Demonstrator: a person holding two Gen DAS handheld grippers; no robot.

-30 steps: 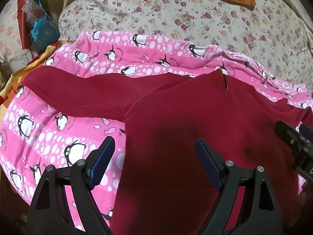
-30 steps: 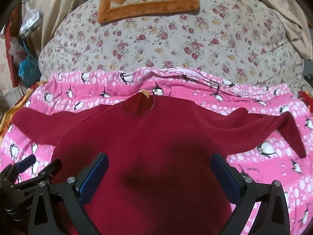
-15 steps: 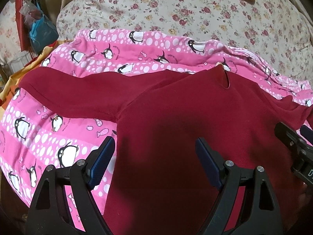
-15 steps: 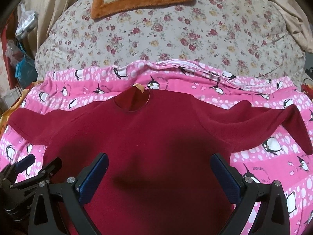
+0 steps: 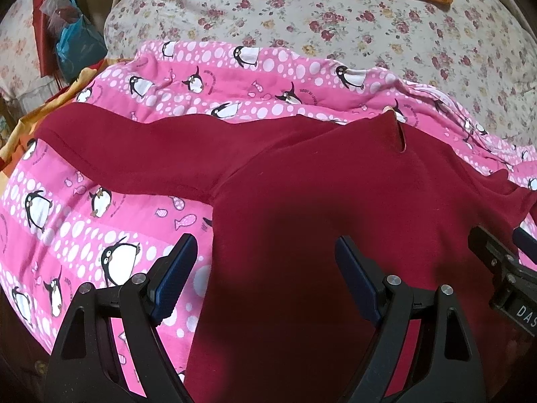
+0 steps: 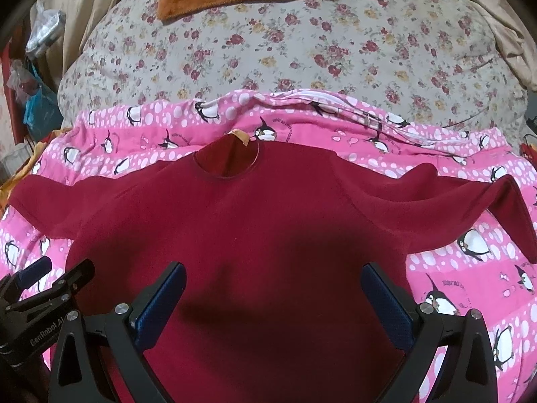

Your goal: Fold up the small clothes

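Where sweater (image 6: 268, 228) lies: penguin blanket (image 6: 453, 288), floral quilt (image 6: 302, 53).

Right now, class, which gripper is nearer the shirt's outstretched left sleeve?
Left. The left gripper hangs over the red shirt just below that sleeve; the right gripper hangs over the body, farther away.

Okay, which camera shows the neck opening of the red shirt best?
The right wrist view: the neck opening of the dark red long-sleeved shirt faces the camera as a full round curve, with a tan tag behind it. The left wrist view catches it edge-on, only a narrow slit.
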